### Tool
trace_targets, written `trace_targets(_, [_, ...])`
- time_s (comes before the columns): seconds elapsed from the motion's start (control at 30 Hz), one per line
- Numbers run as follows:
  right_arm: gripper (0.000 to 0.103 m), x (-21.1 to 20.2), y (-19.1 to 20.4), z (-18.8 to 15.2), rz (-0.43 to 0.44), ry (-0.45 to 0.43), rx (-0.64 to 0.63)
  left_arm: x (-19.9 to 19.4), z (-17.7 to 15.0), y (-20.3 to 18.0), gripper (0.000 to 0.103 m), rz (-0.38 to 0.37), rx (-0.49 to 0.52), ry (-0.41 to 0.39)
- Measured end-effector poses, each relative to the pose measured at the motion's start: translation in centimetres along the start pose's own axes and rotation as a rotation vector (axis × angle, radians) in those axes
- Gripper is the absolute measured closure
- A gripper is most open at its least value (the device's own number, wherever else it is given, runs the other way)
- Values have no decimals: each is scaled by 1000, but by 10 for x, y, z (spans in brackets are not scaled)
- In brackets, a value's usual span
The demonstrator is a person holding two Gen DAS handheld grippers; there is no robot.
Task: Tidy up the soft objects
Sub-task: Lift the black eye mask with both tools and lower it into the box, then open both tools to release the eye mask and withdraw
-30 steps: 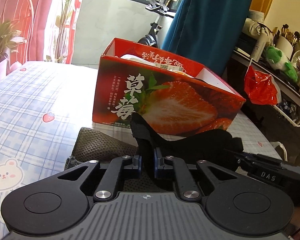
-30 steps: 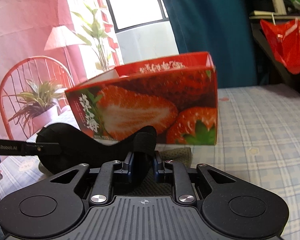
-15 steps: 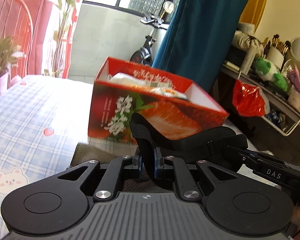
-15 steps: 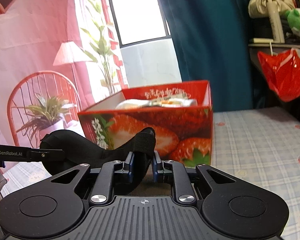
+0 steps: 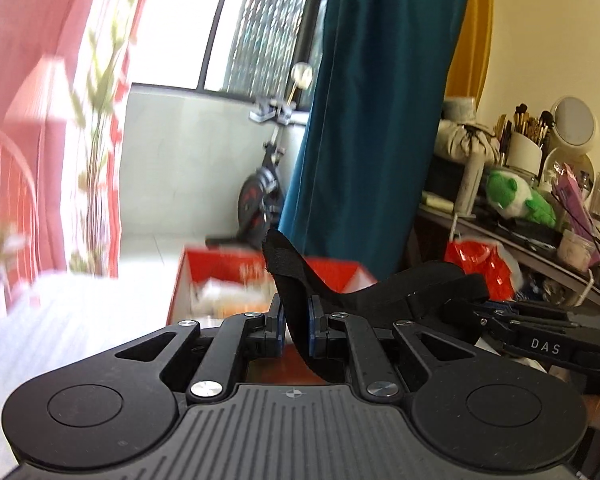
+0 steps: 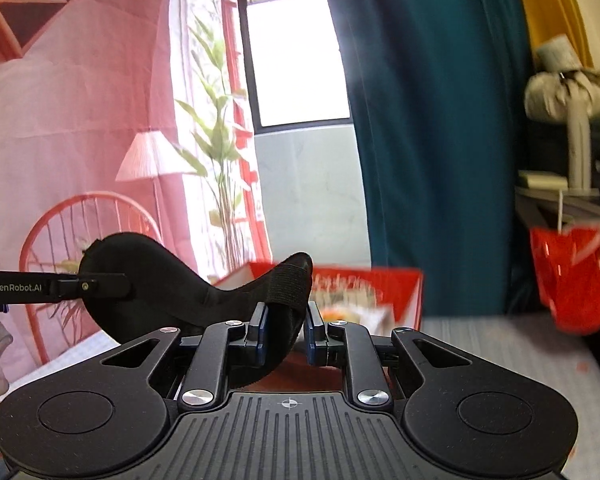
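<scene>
The worktop [image 6: 500, 344], spread with a pale checked cloth, runs across the lower part of both views, blurred. On it stands the open red strawberry carton [image 5: 340, 276], lying ahead of and below both grippers; pale soft things already sit inside, too blurred to name. Behind it hang a teal curtain [image 5: 372, 120] and a pink printed backdrop [image 6: 80, 120], and a red plastic bag [image 6: 572, 280] hangs at the shelf to the right. The task's thing, a black padded eye mask [image 5: 380, 292] with an elastic strap, is stretched in the air between the two hands, its long axis running side to side, roughly level and crosswise to the carton's near wall. The left gripper [image 5: 296, 326] has its fingers clenched on the mask's left end, which stands up between the pads. The right gripper [image 6: 285, 332] likewise clamps the mask's right end, the fabric bunched between its fingers. Neither hand is clearly nearer the carton; both hold the mask above and just short of its opening. Judging from this, the coming move is forward and down over the rim, with both ends let go together.
</scene>
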State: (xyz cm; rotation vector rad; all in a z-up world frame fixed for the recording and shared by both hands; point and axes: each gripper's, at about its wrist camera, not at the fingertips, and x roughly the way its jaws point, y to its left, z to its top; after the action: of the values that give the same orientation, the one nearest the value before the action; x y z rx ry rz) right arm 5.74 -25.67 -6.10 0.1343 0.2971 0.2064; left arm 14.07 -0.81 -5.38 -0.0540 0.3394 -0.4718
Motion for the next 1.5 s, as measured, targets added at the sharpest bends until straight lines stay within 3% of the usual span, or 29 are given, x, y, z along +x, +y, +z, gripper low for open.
trace_targets(0.2, [87, 38, -15, 45, -26, -8, -49, 35, 38, 2, 91, 41, 55, -33])
trace_targets(0.43, [87, 87, -36, 58, -48, 25, -81, 90, 56, -1, 91, 57, 137, 9])
trace_targets(0.77, [87, 174, -57, 49, -95, 156, -170, 174, 52, 16, 91, 57, 151, 121])
trace_targets(1.03, [86, 227, -61, 35, -98, 285, -193, 224, 35, 36, 91, 72, 117, 281])
trace_targets(1.3, [86, 258, -56, 24, -134, 430, -217, 245, 22, 42, 90, 69, 156, 408])
trace_targets(1.4, [86, 262, -55, 25, -141, 460, -215, 248, 22, 49, 88, 74, 119, 431])
trace_targets(1.5, [75, 263, -57, 26, -154, 467, -218, 245, 26, 53, 79, 76, 90, 425])
